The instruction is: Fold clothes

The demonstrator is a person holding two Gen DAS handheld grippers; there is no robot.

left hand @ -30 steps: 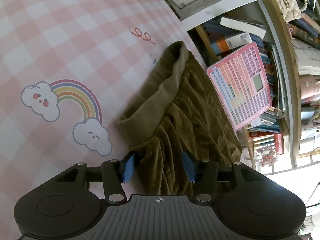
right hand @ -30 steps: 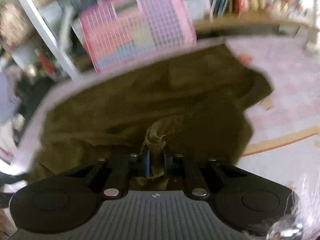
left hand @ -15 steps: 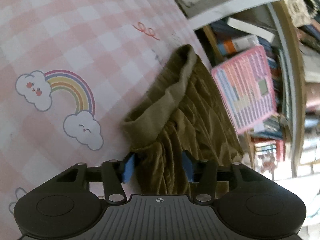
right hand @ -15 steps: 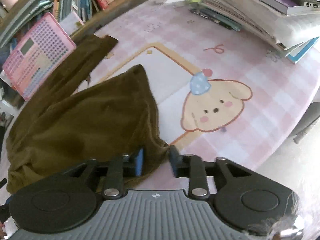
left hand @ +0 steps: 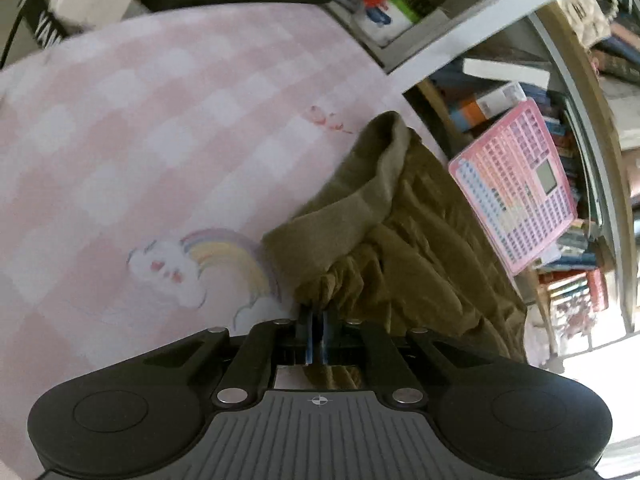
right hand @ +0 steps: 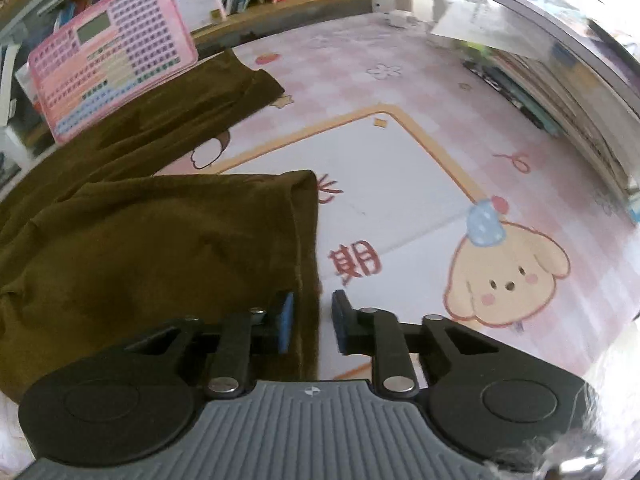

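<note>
Pinching a bunch of the brown garment [left hand: 416,264], the left gripper [left hand: 316,332] was seen fully closed on cloth at about 6 o'clock of its view. The right gripper [right hand: 312,320] had been narrowing, yet a gap remained; the garment's hem edge lay between the jaws, pads not seen pressing. The garment was spread over the pink mat [right hand: 420,184], beside the pink toy keyboard [right hand: 112,56].

Risk was judged: if the right side were lifted before the hem was clamped, the edge could slip out and the fold would skew.

In the right view the garment's long axis was seen running from 8 o'clock toward 1 o'clock, one leg end pointing at 12.
</note>
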